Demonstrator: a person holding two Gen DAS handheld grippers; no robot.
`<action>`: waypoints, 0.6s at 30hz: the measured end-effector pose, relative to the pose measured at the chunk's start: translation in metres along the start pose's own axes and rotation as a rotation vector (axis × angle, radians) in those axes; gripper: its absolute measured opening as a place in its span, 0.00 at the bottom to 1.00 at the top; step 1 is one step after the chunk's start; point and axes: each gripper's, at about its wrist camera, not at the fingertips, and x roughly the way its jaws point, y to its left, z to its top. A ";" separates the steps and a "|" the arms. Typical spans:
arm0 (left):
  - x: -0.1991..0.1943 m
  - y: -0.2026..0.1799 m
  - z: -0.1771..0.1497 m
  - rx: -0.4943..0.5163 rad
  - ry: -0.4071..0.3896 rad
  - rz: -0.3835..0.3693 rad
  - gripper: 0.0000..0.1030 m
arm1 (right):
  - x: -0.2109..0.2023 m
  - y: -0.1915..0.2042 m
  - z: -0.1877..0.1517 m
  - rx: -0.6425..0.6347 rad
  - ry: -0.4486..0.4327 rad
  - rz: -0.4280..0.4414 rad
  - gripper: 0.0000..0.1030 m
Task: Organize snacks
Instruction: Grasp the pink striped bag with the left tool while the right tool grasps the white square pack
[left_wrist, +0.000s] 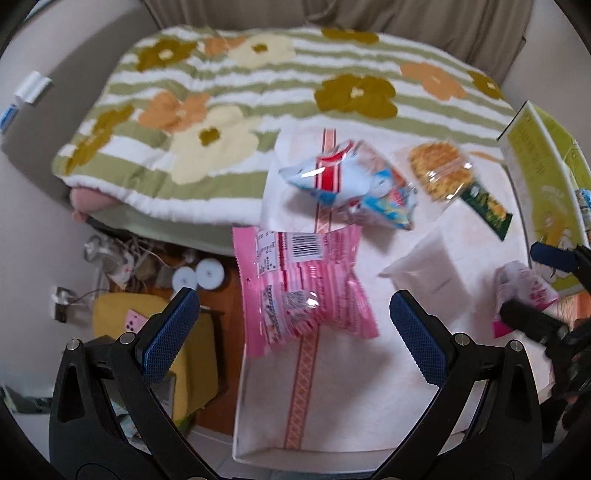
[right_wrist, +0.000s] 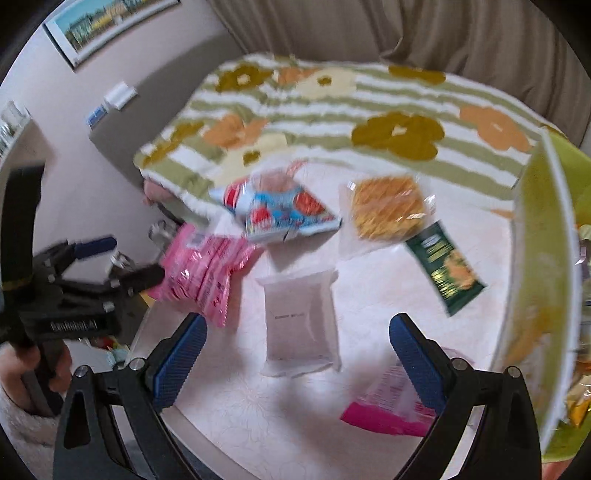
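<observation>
A bed covered by a green-and-white striped blanket with orange, cream and olive flowers (left_wrist: 229, 110) (right_wrist: 332, 110) lies along the far edge of a low table with a pale pink patterned cloth (left_wrist: 369, 387) (right_wrist: 229, 413). At the table's right edge stands a tall lime-green cardboard box (left_wrist: 546, 177) (right_wrist: 535, 280) with its white-rimmed side toward the snacks; loose packets show inside it in the right wrist view, too blurred to name.

On the cloth, the pink striped plastic snack bag (left_wrist: 303, 284) (right_wrist: 207, 277) sits at the left edge, partly overhanging it. Just beyond it, toward the far edge, lies a blue, white and red crinkled snack bag (left_wrist: 351, 184) (right_wrist: 280, 210). To its right is a clear packet of golden-yellow fried snacks (left_wrist: 439, 171) (right_wrist: 388, 210), and touching that packet's near corner, a dark green flat sachet with yellow print (left_wrist: 487, 210) (right_wrist: 447, 266). Mid-table rests a plain translucent white pouch (left_wrist: 424, 266) (right_wrist: 299, 325). Near the box lies a small clear packet with a magenta end (left_wrist: 524, 291) (right_wrist: 388, 406).

The left gripper (left_wrist: 293, 328) (right_wrist: 122, 258) hovers over the left edge with its blue-padded jaws spread wide — the pink bag lies between them in its own view, but nothing is gripped. The right gripper (right_wrist: 297, 354) (left_wrist: 535, 284) is likewise wide open and empty — the white pouch lies between its fingers, the magenta-ended packet beside its right finger.
</observation>
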 end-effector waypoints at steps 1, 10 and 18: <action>0.008 0.004 0.002 0.004 0.014 -0.013 0.99 | 0.009 0.004 0.000 -0.005 0.017 -0.016 0.96; 0.064 0.003 0.013 0.103 0.106 -0.057 0.99 | 0.053 0.013 -0.003 0.054 0.093 -0.084 0.96; 0.083 0.000 0.018 0.112 0.133 -0.061 0.99 | 0.074 0.012 -0.003 0.028 0.125 -0.127 0.96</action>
